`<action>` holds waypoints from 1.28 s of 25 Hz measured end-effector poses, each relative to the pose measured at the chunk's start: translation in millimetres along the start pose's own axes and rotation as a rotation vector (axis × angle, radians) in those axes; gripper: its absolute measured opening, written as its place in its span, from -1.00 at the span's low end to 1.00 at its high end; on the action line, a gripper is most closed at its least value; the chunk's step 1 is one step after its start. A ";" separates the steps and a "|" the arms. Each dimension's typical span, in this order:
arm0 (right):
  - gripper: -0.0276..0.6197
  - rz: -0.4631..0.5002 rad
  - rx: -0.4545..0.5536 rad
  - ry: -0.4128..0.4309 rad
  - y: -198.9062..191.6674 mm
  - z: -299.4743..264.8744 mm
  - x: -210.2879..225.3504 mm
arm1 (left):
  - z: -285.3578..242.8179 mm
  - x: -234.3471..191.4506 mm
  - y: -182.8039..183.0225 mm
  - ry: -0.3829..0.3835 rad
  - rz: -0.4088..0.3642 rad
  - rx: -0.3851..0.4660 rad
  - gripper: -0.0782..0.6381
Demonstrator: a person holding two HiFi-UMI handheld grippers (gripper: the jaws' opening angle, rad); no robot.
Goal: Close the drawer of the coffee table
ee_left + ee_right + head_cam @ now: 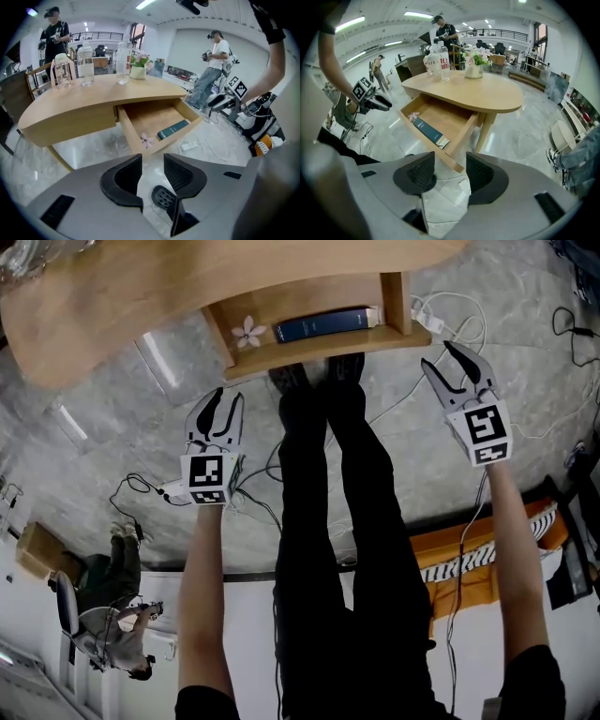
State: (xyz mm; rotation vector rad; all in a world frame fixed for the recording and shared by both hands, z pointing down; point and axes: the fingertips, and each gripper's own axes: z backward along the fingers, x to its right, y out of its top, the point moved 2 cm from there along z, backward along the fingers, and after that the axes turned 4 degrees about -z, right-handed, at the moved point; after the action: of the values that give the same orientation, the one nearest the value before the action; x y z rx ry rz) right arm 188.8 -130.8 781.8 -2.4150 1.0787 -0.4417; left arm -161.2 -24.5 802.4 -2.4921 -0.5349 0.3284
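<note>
Drawer (300,298) of the wooden bench (141,296) stands pulled well out at 12 o'clock in the head view, its tray bare to the camera; inside lie a dark book (323,326) along the front wall and a small pale flower (248,332) at the book's 9 o'clock, near the left corner (neither sticks up above the rim, as far as the views show); nothing of the closing has been done, so the whole push is left. Both tongs hang in the air short of the drawer front and touch nothing; the left tongs (231,397) sit at about 8 o'clock from the middle of the front edge, with the jaws moderately apart and only floor (112,427) showing between them; the right tongs (441,357) sit at about 4 o'clock from the front's right corner, jaws spread wider, likewise empty. Judging from this, what remains is to bring one or both tongs up against the front panel and press it toward 12 o'clock until it lies flush under the bench top; cables (441,310) trail on the floor near the right corner, though they seem clear of the drawer's path.
</note>
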 end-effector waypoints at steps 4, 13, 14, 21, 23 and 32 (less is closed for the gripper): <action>-0.32 0.168 -0.061 -0.014 -21.7 -23.1 21.5 | -15.6 -5.2 -11.4 0.026 -0.005 -0.033 -0.22; -0.30 0.361 -0.201 -0.022 -53.7 -70.0 32.5 | -55.1 -11.5 -20.5 0.012 -0.060 -0.078 -0.12; -0.31 0.370 -0.205 -0.025 -53.9 -74.1 31.8 | -58.9 -11.9 -19.3 0.015 -0.052 -0.074 -0.12; -0.44 0.423 -0.246 -0.024 -58.3 -103.6 29.0 | -76.3 -13.5 -10.9 0.023 -0.048 -0.055 -0.10; -0.46 0.436 -0.261 -0.020 -61.0 -108.6 28.9 | -78.6 -13.7 -15.5 0.024 -0.044 -0.064 -0.10; -0.60 0.406 -0.298 -0.012 -65.8 -112.7 28.8 | -80.4 -15.4 -15.5 0.073 -0.026 -0.056 -0.17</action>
State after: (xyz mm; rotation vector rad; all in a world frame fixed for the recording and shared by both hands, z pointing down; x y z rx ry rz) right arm 195.9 -144.8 914.6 -2.3440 1.6829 -0.1357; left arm -152.2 -57.7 878.3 -2.5378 -0.5535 0.2143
